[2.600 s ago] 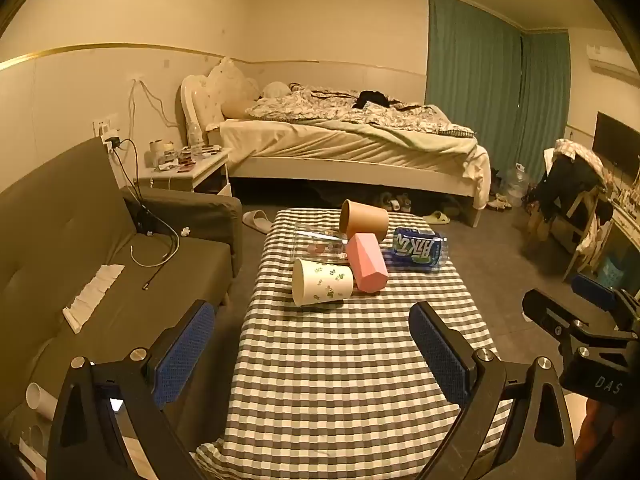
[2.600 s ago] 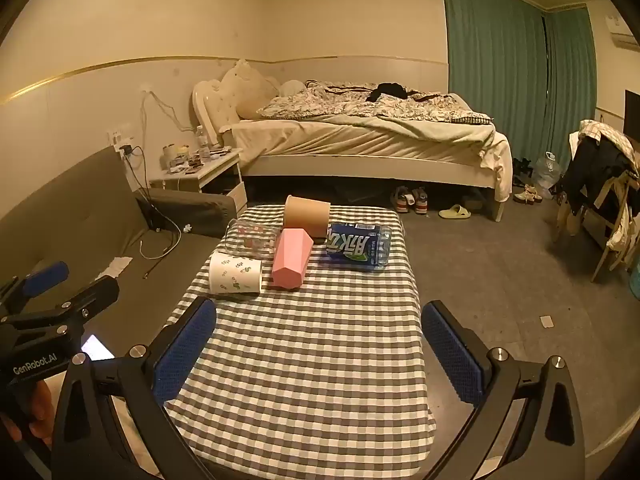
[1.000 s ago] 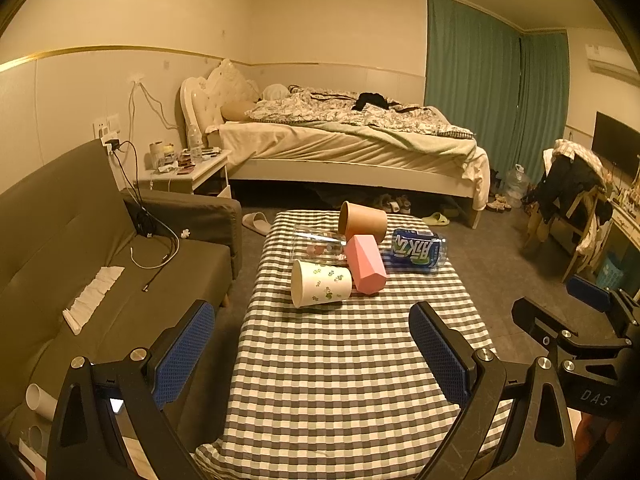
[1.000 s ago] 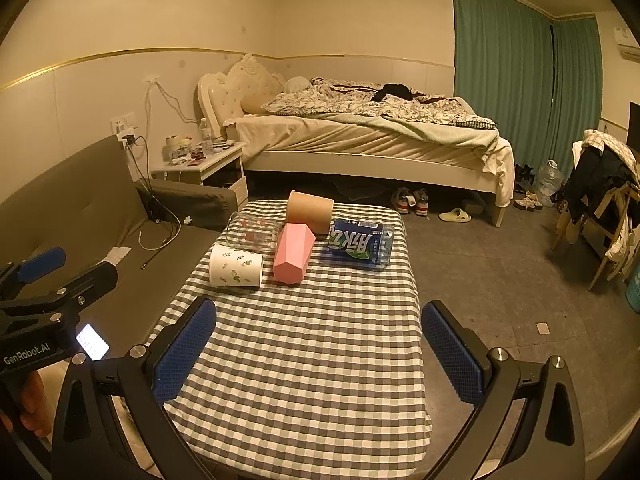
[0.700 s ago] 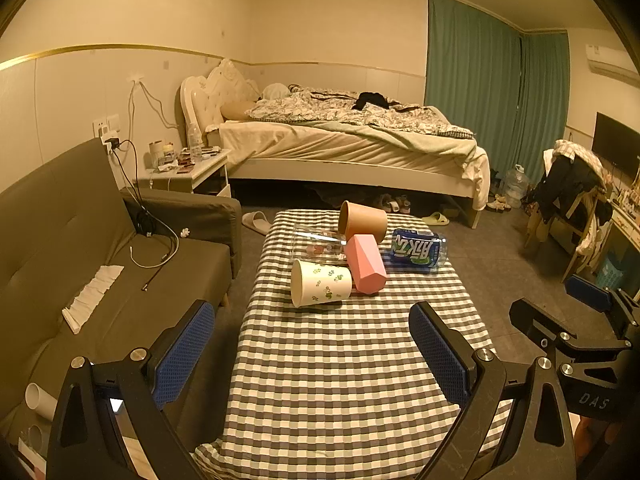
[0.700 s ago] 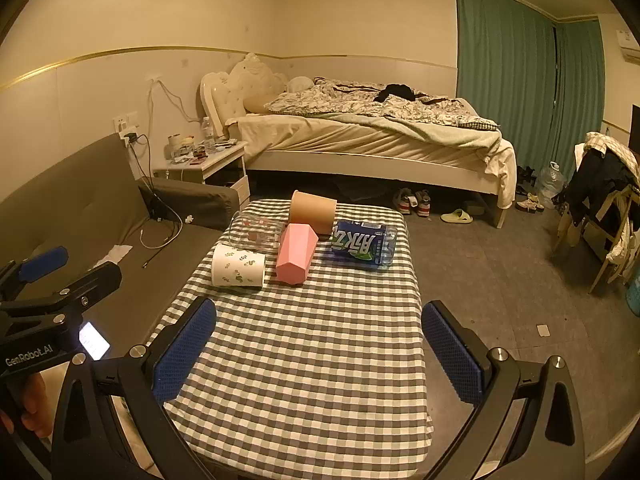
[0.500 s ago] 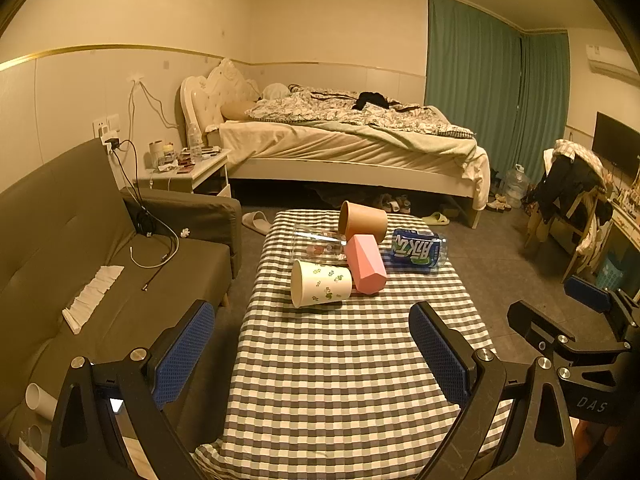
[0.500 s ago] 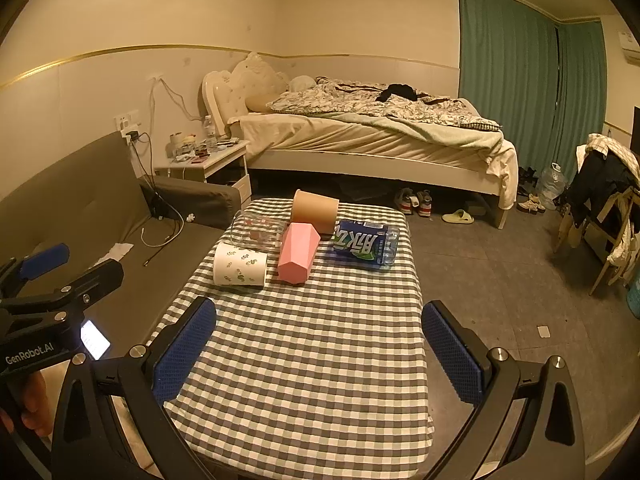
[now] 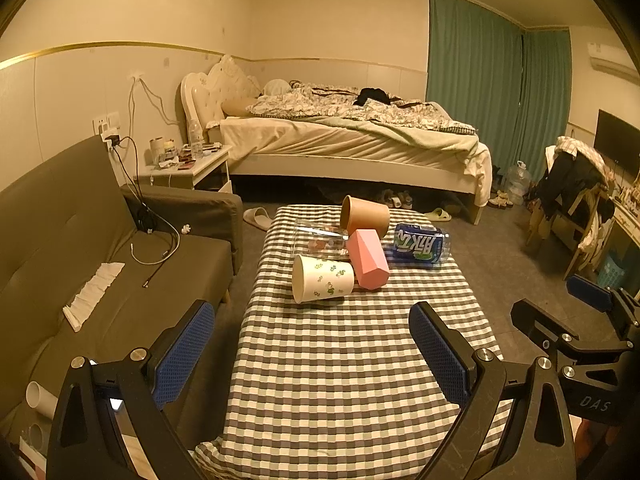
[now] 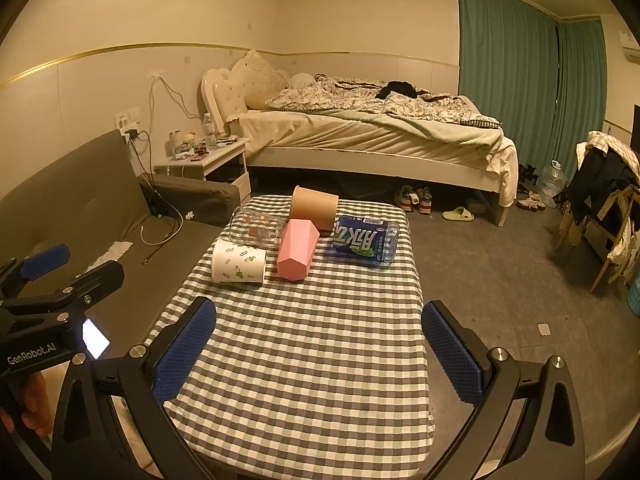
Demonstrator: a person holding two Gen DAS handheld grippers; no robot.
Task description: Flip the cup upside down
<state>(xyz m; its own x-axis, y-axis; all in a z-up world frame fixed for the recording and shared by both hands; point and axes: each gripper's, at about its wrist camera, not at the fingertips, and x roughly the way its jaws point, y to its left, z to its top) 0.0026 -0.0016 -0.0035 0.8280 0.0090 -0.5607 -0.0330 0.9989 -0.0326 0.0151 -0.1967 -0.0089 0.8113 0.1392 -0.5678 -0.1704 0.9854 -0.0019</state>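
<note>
Our left claw [image 9: 310, 350] hangs wide open over the near end of the checked tabletop [image 9: 352, 360], holding nothing; our right claw [image 10: 318, 352] is equally spread and empty, near the same end. Bed [image 9: 352, 140] at 12 o'clock past the tabletop, sofa [image 9: 80, 248] at 9 o'clock. On the far half of the tabletop, all lying on their sides: blue-label bottle [image 9: 420, 246] at 1 o'clock, brown paper cup [image 9: 366, 216] at 12, clear glass [image 9: 318, 238] beside it, pink cup [image 9: 368, 258] in the middle, white leaf-print cup [image 9: 322, 284] nearest us, touching the pink cup.
</note>
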